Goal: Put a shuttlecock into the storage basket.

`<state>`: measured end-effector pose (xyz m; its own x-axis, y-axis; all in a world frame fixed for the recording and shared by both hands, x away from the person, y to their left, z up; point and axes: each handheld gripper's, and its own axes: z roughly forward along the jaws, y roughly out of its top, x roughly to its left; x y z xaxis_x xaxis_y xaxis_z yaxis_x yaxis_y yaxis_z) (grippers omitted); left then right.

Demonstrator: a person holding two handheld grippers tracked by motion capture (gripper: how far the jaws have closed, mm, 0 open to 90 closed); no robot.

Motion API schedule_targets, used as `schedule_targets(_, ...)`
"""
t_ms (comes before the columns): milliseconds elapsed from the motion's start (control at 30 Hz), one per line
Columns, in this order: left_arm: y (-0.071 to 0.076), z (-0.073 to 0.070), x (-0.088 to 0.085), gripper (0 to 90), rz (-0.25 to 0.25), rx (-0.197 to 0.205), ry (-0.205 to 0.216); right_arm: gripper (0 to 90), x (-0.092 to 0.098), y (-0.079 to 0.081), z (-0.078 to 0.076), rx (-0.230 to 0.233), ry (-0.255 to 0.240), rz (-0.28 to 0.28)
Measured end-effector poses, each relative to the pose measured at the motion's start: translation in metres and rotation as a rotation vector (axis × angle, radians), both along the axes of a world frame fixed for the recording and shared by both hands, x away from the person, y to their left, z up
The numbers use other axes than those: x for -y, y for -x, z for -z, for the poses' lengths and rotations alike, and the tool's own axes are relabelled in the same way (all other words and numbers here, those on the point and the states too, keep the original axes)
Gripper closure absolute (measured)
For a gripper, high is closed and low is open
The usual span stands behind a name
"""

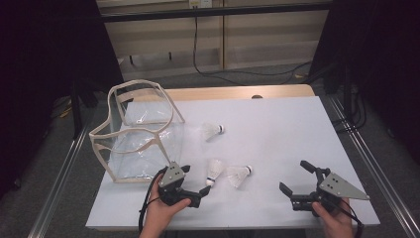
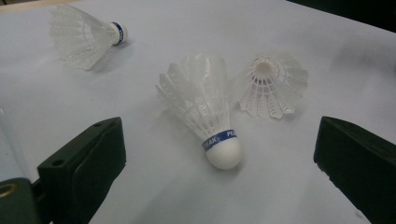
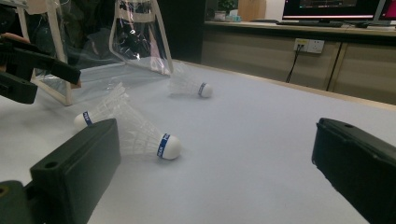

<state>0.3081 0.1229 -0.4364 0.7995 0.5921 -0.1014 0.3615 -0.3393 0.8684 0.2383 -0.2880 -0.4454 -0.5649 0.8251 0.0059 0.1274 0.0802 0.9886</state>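
Left claw (image 1: 197, 181) is held wide open near the tabletop's (image 1: 297, 129) near edge, its jaws spread to either side of the nearest shuttlecock (image 2: 205, 112), which is not yet touched. That shuttlecock lies on its side just inside the near edge, cork (image 2: 224, 153) pointed toward the claw and skirt away. A second shuttlecock (image 2: 271, 86) lies just beside it, skirts close or perhaps touching; which cannot be told. A third shuttlecock (image 2: 86, 35) is seen farther in, toward the middle of the tabletop. A clear bag (image 1: 138, 134) with pale trim stands at the left edge. Right claw (image 1: 298, 178) is likewise held open, empty, near the near right corner, well apart from the shuttlecocks.

The shuttlecock is judged very light and easily nudged or rolled by a jaw. Its thin plastic skirt is springy and would likely be crushed or deformed under a firm squeeze. The rounded cork and its blue band are judged the firmest place to be gripped, though smooth, so a gentle, centred closing is called for.
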Motion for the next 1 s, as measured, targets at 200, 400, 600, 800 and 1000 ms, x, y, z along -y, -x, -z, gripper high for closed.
schedule_targets(200, -0.002, 0.0, 0.005, 2.7, -0.025, -0.018, -0.002, 0.7, 0.0, 0.0, 0.0, -0.002, 0.001, 0.001)
schedule_targets(400, -0.005, 0.001, 0.011, 3.0, -0.035, -0.05, -0.02, 0.8, 0.0, 0.0, 0.0, 0.001, 0.0, 0.001)
schedule_targets(600, -0.006, 0.0, 0.016, 3.0, -0.056, -0.071, -0.029, 0.8, 0.0, 0.0, 0.0, 0.0, 0.001, 0.001)
schedule_targets(800, -0.01, 0.001, 0.02, 4.4, -0.062, -0.102, -0.037, 0.8, 0.0, 0.001, -0.001, -0.001, -0.001, 0.001)
schedule_targets(1000, -0.012, 0.003, 0.022, 6.4, -0.068, -0.142, -0.055, 0.8, 0.0, 0.0, 0.0, 0.004, 0.0, 0.001)
